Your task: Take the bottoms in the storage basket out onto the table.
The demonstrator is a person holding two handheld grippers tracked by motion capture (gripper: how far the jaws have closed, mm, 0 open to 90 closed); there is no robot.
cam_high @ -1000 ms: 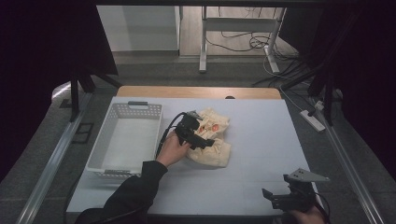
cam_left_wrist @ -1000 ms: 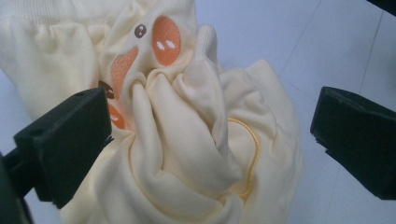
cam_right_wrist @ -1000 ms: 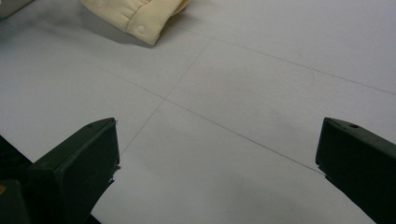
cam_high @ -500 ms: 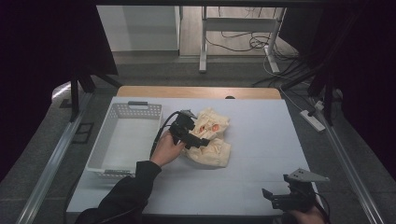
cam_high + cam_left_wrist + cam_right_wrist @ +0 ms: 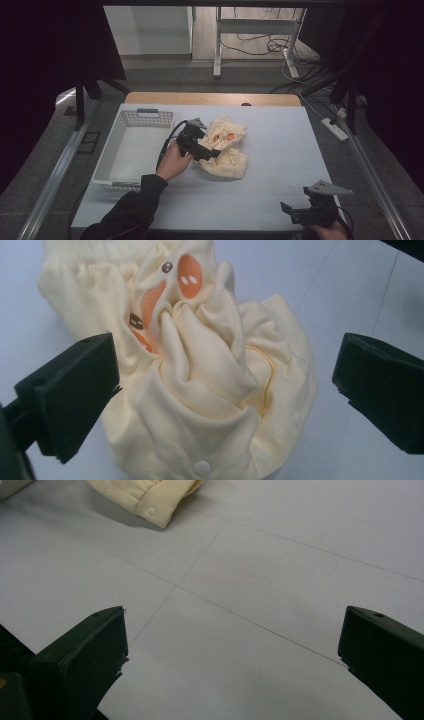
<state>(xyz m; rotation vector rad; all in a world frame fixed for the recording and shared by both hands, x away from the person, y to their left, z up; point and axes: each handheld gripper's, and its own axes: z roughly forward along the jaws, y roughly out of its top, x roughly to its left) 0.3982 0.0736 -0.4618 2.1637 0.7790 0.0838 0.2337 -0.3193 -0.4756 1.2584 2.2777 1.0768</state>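
A crumpled pale yellow baby garment (image 5: 227,147) with orange print lies near the middle of the table. In the left gripper view the garment (image 5: 200,370) lies bunched between the two jaws, with a snap button near its lower edge. My left gripper (image 5: 209,151) hovers just above the garment's left side, open, jaws wide on either side of the cloth. My right gripper (image 5: 295,214) rests low at the table's front right corner, open and holding nothing. A corner of the garment (image 5: 150,497) shows at the top left of the right gripper view.
A white plastic basket (image 5: 131,150) stands at the left of the table, beside the left hand. The table (image 5: 280,150) is covered with a pale grey sheet. Cables and a power strip (image 5: 336,129) lie on the floor to the right.
My left gripper has shifted slightly left and down over the garment. The right gripper has stayed where it was.
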